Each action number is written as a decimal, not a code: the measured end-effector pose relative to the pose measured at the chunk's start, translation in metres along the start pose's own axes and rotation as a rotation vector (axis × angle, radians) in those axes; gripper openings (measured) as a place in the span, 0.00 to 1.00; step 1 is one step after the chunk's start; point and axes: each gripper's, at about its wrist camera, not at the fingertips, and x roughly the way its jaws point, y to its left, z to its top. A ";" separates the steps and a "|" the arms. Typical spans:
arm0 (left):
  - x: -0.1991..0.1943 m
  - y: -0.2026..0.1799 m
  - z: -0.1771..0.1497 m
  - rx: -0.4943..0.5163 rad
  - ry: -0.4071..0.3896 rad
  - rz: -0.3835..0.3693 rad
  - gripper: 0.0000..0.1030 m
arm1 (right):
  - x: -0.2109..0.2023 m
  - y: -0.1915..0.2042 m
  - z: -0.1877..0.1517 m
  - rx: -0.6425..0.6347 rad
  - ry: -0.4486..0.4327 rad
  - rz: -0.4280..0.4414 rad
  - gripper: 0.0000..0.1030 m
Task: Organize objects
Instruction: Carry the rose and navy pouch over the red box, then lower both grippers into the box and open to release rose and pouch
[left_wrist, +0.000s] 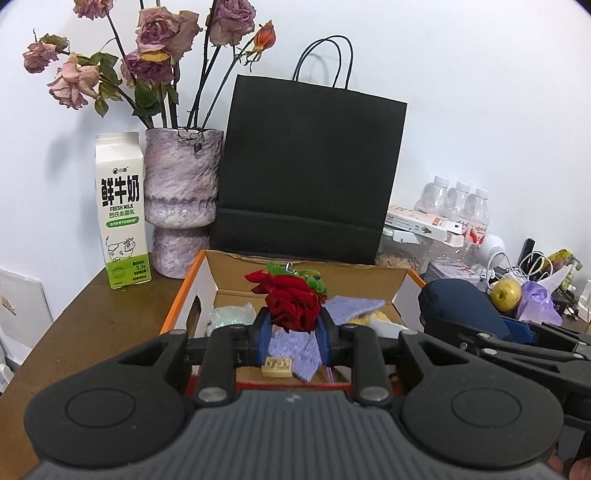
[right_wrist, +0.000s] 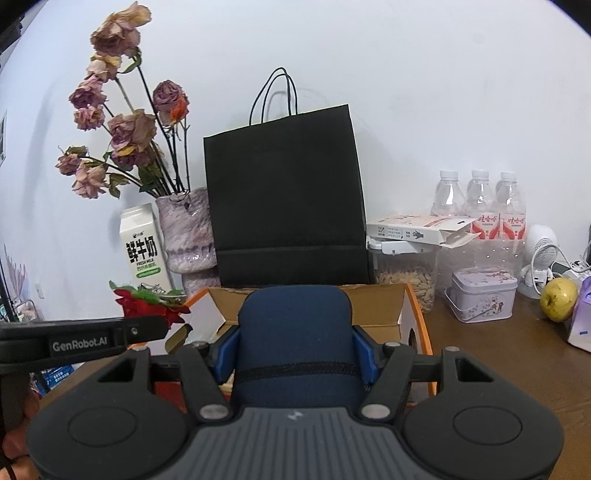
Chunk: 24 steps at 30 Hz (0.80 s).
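Above the open cardboard box with orange edges (left_wrist: 400, 286), you are carrying two things at once: your left gripper (left_wrist: 293, 326) is pinching a crumpled red artificial rose with green leaves (left_wrist: 291, 299) between its blue pads, and your right gripper (right_wrist: 295, 354) is clamping a rounded navy-blue fabric pouch with a black zip line (right_wrist: 295, 325).

You are holding the rose by its soft petals alone (its stem, if it has one, is hidden), so the cloth is likely to be slipping or tearing if you are swinging fast; it would be dropping back among the lilac knitted cloth (left_wrist: 354, 306) and the small beige block (left_wrist: 277, 367) lying in the box.

Just beyond the box, the tall black paper bag with cord handles (left_wrist: 310, 166) is standing loose, and beside it the mottled purple ceramic vase of dried roses (left_wrist: 181, 199) is looking top-heavy; a nudge from your left gripper is risking toppling it against the white-and-green milk carton (left_wrist: 122, 206).

Your two grippers are also travelling close together, so they could be knocking each other, and the bulky pouch is blocking much of your right view.

On the brown counter (right_wrist: 498, 350) to the right, the lilac tin (right_wrist: 484, 295) and yellow-green apple (right_wrist: 557, 299) are crowding any set-down spot.
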 end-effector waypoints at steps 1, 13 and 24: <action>0.003 0.001 0.001 -0.001 0.000 0.000 0.25 | 0.003 -0.001 0.001 0.003 0.001 0.001 0.59; 0.041 0.005 0.013 0.006 0.009 0.011 0.25 | 0.045 -0.017 0.013 0.017 0.017 -0.002 0.59; 0.072 0.012 0.020 0.016 0.026 0.024 0.25 | 0.078 -0.030 0.019 0.015 0.047 -0.002 0.59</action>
